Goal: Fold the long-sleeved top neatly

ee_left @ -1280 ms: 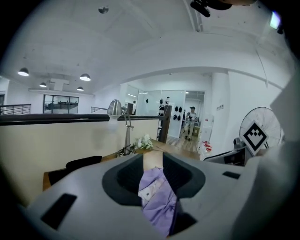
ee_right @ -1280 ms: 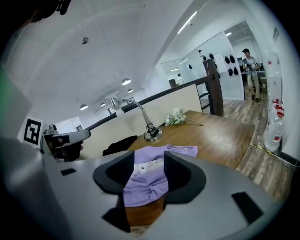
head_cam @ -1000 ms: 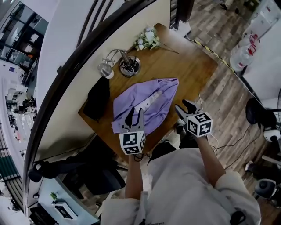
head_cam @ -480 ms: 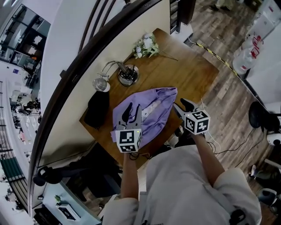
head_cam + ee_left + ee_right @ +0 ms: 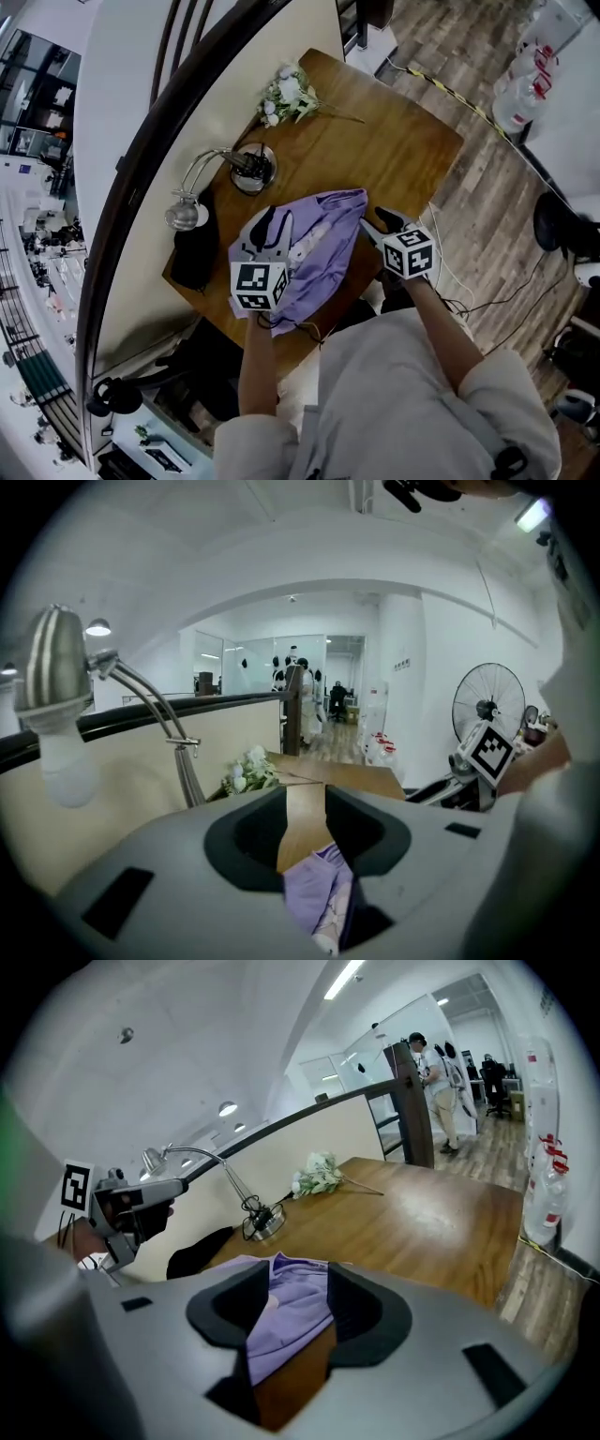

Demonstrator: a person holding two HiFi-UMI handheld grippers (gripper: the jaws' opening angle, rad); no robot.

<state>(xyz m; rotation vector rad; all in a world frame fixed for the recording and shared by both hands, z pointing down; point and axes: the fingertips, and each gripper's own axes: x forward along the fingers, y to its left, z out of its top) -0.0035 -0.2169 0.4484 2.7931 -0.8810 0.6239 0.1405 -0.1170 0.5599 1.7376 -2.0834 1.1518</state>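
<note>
The desk (image 5: 394, 141) is showing smooth, lightly glossy wood. The long-sleeved top (image 5: 319, 253) is lying as soft, matt, creased lilac cloth. The lamp (image 5: 183, 214) is gleaming as polished metal. The left hand-held gripper (image 5: 306, 803) and right hand-held gripper (image 5: 298, 1274) are showing matt grey plastic.

I find no word or number I can read from here. The left cube (image 5: 259, 285), at the back of the left gripper (image 5: 272, 221), and the right cube (image 5: 409, 251), at the back of the right gripper (image 5: 375, 221), show only black-and-white square markers, patterns with no letters. Well beyond the right gripper, the bottles (image 5: 525, 84) on the floor have red labels, but the print is too small to read.
</note>
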